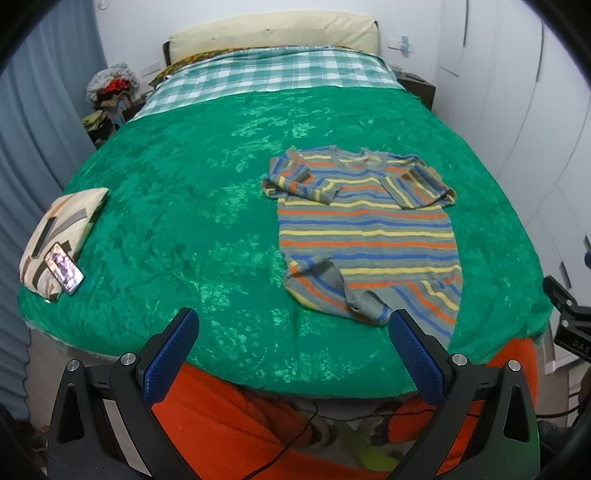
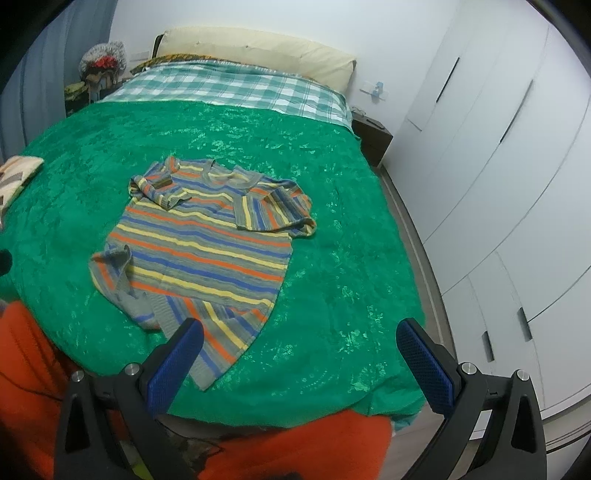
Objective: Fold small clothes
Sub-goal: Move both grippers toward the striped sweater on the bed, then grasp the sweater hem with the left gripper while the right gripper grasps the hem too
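The striped shirt (image 1: pixel 364 229) (image 2: pixel 207 240) is lying flat on the green bedspread (image 1: pixel 207 221) (image 2: pixel 332 229), its long axis running near to far: the neckline is pointing toward the far headboard end and the hem toward the near edge of the bed. In the left wrist view it is sitting right of centre; in the right wrist view, left of centre. It is showing horizontal bands of orange, yellow, blue and grey. Both short sleeves are lying folded inward across the chest, and the near left hem corner is turning up in a rumpled flap.

The left gripper (image 1: pixel 293 321) is hovering above the near bed edge with its jaws spread wide and gripping nothing. The right gripper (image 2: pixel 300 330) is likewise gaping wide and empty, its left finger overlapping the hem in view.

A checked sheet (image 1: pixel 273 72) and a cream pillow (image 1: pixel 273 31) are lying at the far end. A patterned cushion (image 1: pixel 59 232) carrying a phone (image 1: pixel 63 267) is sitting at the left edge. White wardrobe doors (image 2: pixel 498 147) are lining the right wall.
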A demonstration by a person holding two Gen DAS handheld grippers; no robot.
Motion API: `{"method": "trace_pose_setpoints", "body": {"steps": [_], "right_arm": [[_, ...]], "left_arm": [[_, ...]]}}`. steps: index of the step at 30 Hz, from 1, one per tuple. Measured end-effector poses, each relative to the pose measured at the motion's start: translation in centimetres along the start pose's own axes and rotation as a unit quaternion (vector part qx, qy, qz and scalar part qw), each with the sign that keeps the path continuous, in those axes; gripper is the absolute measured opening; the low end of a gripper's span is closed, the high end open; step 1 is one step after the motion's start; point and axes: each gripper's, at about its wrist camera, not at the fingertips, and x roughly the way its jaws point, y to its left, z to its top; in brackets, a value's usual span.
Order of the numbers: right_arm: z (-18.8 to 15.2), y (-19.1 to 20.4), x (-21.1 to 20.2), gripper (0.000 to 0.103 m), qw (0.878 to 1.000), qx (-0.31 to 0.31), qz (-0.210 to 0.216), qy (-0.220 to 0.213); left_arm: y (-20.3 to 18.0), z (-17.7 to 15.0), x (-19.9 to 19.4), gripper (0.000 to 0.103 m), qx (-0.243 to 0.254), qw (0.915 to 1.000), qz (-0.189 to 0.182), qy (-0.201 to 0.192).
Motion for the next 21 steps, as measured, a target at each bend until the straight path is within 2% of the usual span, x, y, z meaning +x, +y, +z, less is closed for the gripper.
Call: {"method": "trace_pose_setpoints", "body": {"steps": [2, 4, 7, 9, 11, 13, 14, 15, 16, 17, 18, 19, 21], "right_arm": [[-0.1, -0.2, 0.0, 0.103, 1.0, 0.012, 0.015, -0.009], [-0.4, -0.6, 0.3, 0.103, 0.998, 0.027, 0.052, -0.021], [-2.0, -1.1, 3.4, 0.103, 0.982, 0.064, 0.176, 0.006], [-4.2, -1.0, 7.6, 0.103, 0.959, 0.097, 0.255, 0.076], [-6.4, -0.8, 10.8, 0.103, 0.935, 0.132, 0.306, 0.118], [-8.1, -0.8, 13.3, 0.103, 0.914, 0.171, 0.337, 0.149], [-8.9, -1.0, 14.9, 0.102, 0.895, 0.203, 0.36, 0.166], [-9.4, -1.0, 16.2, 0.099, 0.879, 0.228, 0.38, 0.179], [-9.8, -1.0, 17.6, 0.09, 0.859, 0.25, 0.404, 0.191], [-10.2, -0.9, 18.5, 0.084, 0.847, 0.266, 0.416, 0.198], [-10.4, -0.7, 19.5, 0.074, 0.836, 0.281, 0.424, 0.205], [-10.5, -0.4, 20.3, 0.072, 0.827, 0.287, 0.434, 0.212], [-10.7, 0.3, 21.4, 0.068, 0.824, 0.288, 0.431, 0.229]], "left_arm": [[0.7, 0.2, 0.4, 0.102, -0.007, 1.0, 0.003, -0.001], [1.5, 0.1, 1.2, 0.103, -0.014, 0.9999, 0.001, 0.003], [2.3, -0.5, 3.0, 0.102, -0.019, 0.9997, -0.009, 0.009], [2.3, -1.2, 4.3, 0.102, -0.016, 0.9995, -0.021, 0.015], [2.3, -2.0, 6.7, 0.102, -0.015, 0.9978, -0.053, 0.037], [2.1, -2.1, 8.5, 0.102, -0.027, 0.9935, -0.094, 0.058], [2.1, -1.9, 9.4, 0.102, -0.038, 0.9902, -0.115, 0.07], [2.1, -1.6, 10.1, 0.102, -0.05, 0.9865, -0.136, 0.077], [2.1, -1.1, 10.7, 0.102, -0.062, 0.9835, -0.151, 0.078], [2.1, -0.7, 10.9, 0.102, -0.07, 0.9828, -0.154, 0.074], [1.9, -0.4, 10.8, 0.102, -0.071, 0.9833, -0.153, 0.068], [1.7, -0.1, 10.7, 0.102, -0.069, 0.9846, -0.15, 0.057], [1.3, 0.2, 10.5, 0.102, -0.061, 0.9871, -0.142, 0.042]]}}
